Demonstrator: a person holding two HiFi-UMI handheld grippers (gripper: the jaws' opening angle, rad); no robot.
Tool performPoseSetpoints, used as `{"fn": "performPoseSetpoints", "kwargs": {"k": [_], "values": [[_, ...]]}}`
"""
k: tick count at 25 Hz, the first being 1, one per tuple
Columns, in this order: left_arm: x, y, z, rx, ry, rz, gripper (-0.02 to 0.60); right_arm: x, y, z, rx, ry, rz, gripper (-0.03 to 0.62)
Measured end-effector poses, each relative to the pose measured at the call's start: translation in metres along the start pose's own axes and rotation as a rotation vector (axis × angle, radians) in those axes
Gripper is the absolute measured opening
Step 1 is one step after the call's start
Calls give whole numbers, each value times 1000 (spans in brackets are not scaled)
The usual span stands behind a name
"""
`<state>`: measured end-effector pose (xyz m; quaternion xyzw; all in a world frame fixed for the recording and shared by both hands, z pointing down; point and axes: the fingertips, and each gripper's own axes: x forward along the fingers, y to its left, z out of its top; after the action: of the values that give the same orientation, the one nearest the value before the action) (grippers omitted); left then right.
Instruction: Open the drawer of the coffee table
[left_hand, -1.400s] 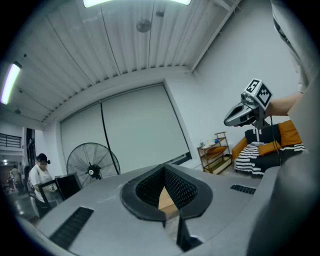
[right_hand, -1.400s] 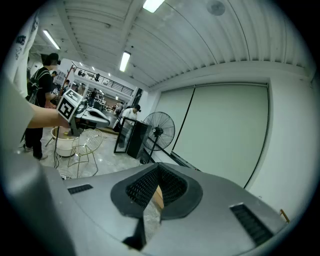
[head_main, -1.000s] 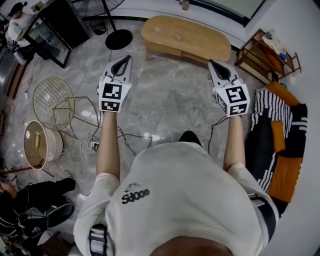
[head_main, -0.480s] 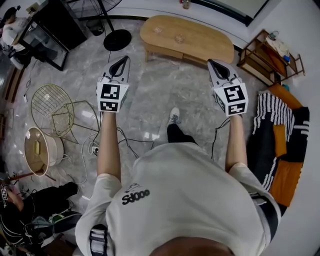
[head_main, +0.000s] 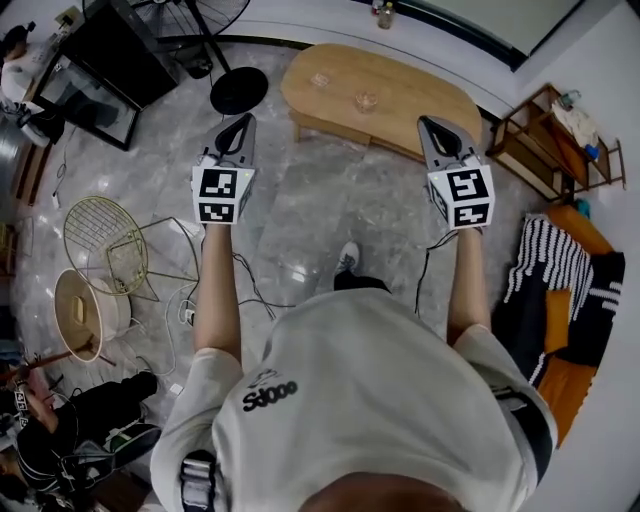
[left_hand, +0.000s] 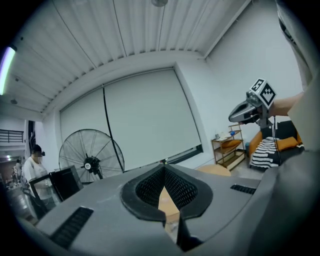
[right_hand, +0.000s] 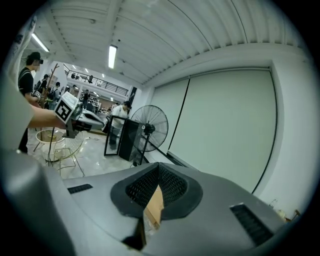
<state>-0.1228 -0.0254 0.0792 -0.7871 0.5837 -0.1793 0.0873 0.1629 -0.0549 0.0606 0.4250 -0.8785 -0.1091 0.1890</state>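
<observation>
Left hand-held gripper (head_main: 248, 120), right hand-held gripper (head_main: 424, 123): 2 units, jaws together, nothing held. Coffee table (head_main: 380, 90): upper centre of head view, well apart from both; drawer judged unopened. Step: approach. Next: drawer front to be reached and gripped.

I am looking steeply down from the head camera, over the person's shoulders, taking in the left tool (head_main: 247, 120), the right tool (head_main: 424, 122) and the tabletop (head_main: 380, 88) farther off across the floor. Each tool camera is riding close behind its own jaws and facing nearly level toward the far wall. Both tool views are sharing the floor fan (left_hand: 90, 159) and that tabletop, and each is catching the other tool at its edge.
</observation>
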Motion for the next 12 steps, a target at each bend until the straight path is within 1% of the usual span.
{"fn": "performPoseSetpoints", "kwargs": {"k": [5, 12], "values": [[58, 7, 1, 8, 28, -18, 18, 37, -37, -9, 2, 20, 11, 5], [124, 18, -2, 1, 60, -36, 18, 81, -80, -24, 23, 33, 25, 5]]}}
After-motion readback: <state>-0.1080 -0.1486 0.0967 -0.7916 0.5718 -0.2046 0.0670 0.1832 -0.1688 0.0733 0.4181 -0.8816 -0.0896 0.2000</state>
